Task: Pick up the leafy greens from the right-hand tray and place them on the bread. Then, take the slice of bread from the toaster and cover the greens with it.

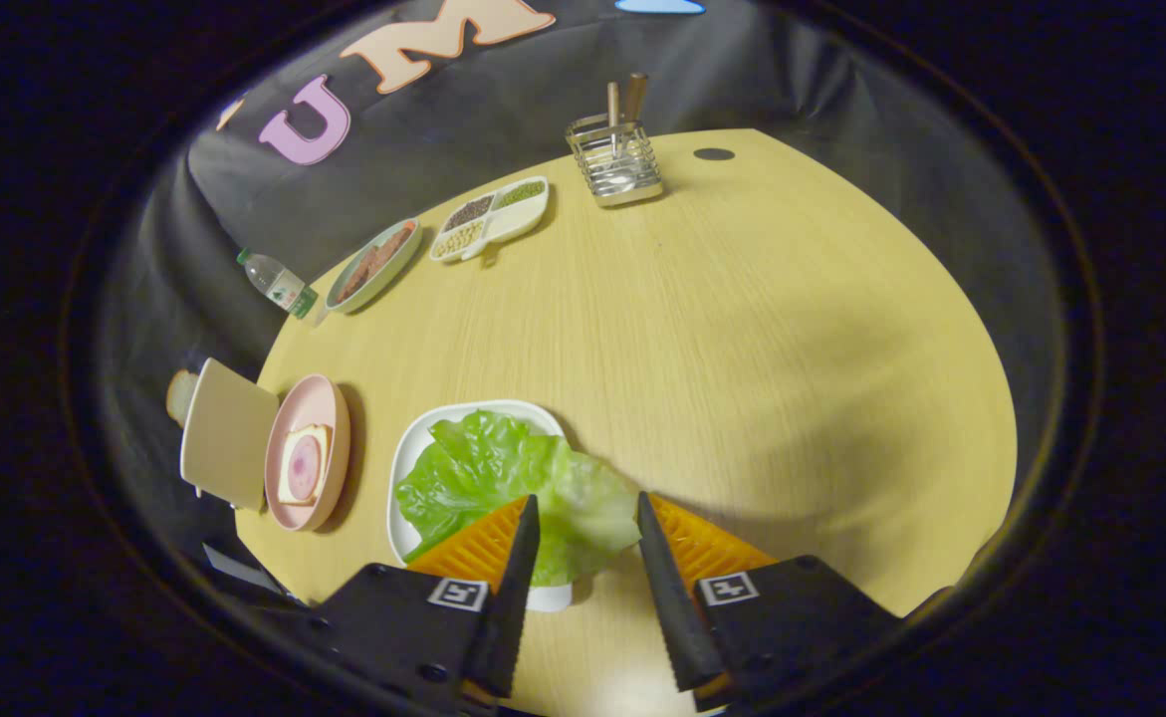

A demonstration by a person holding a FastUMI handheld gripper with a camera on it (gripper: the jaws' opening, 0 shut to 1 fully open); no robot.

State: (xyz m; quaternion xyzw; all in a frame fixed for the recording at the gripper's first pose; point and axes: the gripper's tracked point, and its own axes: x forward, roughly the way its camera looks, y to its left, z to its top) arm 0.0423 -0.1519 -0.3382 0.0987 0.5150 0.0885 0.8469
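Pale wood-grain laminate covers the round table [742, 329], with 1 small dark disc [713, 154] set into its far side. On it I count 1 white tray [413, 448], 1 pink plate [324, 398], 1 toaster [227, 433], 1 oval dish [375, 265], 1 divided dish [491, 220], 1 wire holder [614, 164] and 1 bottle [278, 283].

1 crinkled head of greens [503, 478] lies on the tray and spills over its near rim toward the gripper [587, 513]. Its 2 fingers stand apart with a clear gap; the tips sit over the leaf's near edge, and whether they touch it I cannot tell. The left finger hides part of the greens and tray.

1 square bread slice [304, 465] with a round pink filling lies flat on the plate, just beside the tray. Beside the plate stands the smooth, boxy toaster, at the table's edge; 1 rounded brown slice [180, 394] pokes out behind it, mostly hidden.

3 compartments of the divided dish hold grainy fillings: dark, green and pale. Brown contents in the oval dish are hard to make out. 2 handles rise from the wire holder. Clear plastic with a green label, the bottle lies tilted at the table's edge.
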